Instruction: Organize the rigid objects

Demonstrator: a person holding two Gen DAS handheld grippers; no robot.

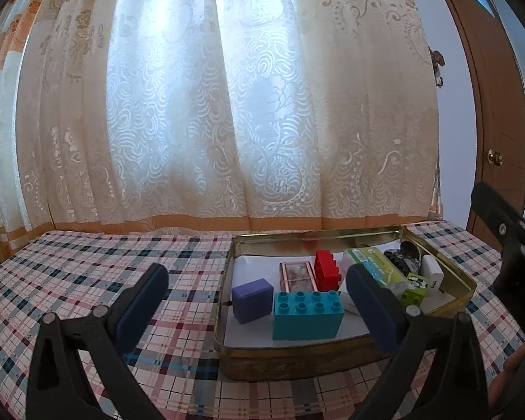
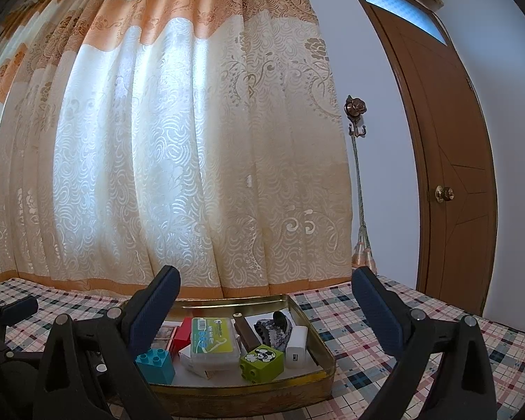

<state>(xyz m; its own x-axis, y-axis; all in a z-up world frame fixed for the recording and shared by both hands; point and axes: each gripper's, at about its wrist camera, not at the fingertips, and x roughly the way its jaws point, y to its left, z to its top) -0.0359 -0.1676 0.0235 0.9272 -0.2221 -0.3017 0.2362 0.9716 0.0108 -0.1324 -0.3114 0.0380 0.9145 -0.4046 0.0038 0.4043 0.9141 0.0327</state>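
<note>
An open gold tin [image 1: 315,236] sits on the plaid cloth and holds several rigid pieces: a purple block [image 1: 252,300], a teal brick [image 1: 306,316], a red brick [image 1: 327,269], a pink framed card [image 1: 295,276], a green-and-white box [image 1: 378,266], a green brick [image 1: 414,288] and a white charger [image 1: 432,271]. My left gripper [image 1: 259,301] hovers open and empty over the tin's near left end. In the right wrist view the tin [image 2: 327,357] lies just ahead of my right gripper [image 2: 266,290], which is also open and empty.
The plaid tablecloth [image 1: 105,262] spreads left of the tin. A patterned curtain [image 1: 227,105] hangs right behind the table. A brown door [image 2: 455,175] stands to the right. In the tin there are also a brown bar [image 2: 245,332] and a dark knitted item [image 2: 274,325].
</note>
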